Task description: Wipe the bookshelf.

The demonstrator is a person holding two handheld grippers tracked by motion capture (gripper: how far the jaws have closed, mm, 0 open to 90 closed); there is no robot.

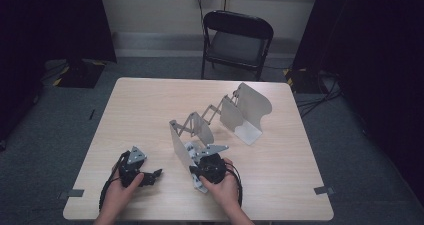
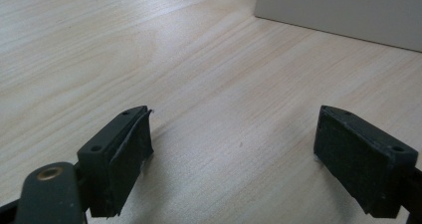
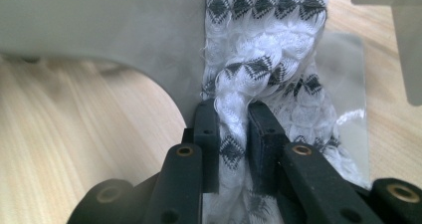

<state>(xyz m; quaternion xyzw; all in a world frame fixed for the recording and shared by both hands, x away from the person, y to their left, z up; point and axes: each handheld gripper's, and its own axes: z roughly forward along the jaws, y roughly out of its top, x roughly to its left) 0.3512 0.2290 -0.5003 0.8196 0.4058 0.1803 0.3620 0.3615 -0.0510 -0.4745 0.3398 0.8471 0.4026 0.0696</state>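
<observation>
My right gripper (image 3: 233, 129) is clamped on a fold of white knitted cloth (image 3: 263, 45) patterned with black diamonds, the fabric bunched between its two pads. The rest of the cloth runs straight ahead of those jaws, its long axis in line with them, and lies against the near plate (image 1: 181, 144) of an expanding metal rack (image 1: 220, 117) standing on the table (image 1: 295, 185). In the right gripper view, that plate's upright wall stands just left of the jaws and its flat base spreads under the cloth ahead and to the right.

My left gripper (image 2: 234, 159) rests with jaws spread wide and nothing between them, bare wood below; the grey plate sits well ahead and to their right. I judge the right hand, already at the cloth, is the one to carry it along its length, the left staying idle unless the rack needs steadying.
</observation>
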